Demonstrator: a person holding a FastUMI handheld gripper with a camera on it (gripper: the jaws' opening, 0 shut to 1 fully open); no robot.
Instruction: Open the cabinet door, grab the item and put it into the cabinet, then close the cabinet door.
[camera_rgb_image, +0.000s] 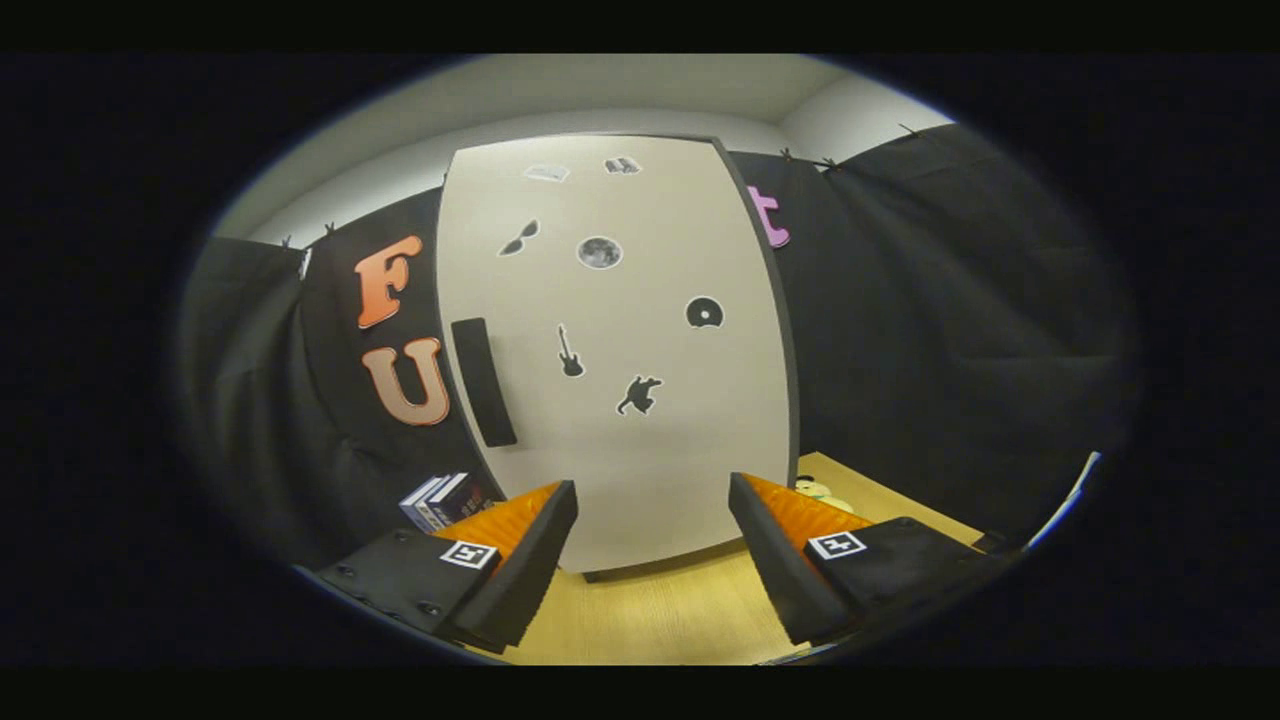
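Observation:
A pale cabinet (640, 430) stands upright on the wooden table (660, 610), straight ahead of my fingers. Its door is shut and carries several small dark stickers. A black vertical handle (484, 381) sits near the door's left edge. My gripper (652, 500) is open, with nothing between its fingers, a short way in front of the door's lower part. A small yellow-green item (822, 492) lies on the table just right of the cabinet, partly hidden behind my right finger (775, 545).
A few books (440, 500) stand to the left of the cabinet's base, behind my left finger. Black cloth walls close in the booth on both sides and behind. A pale edge (1072, 497) shows at the far right.

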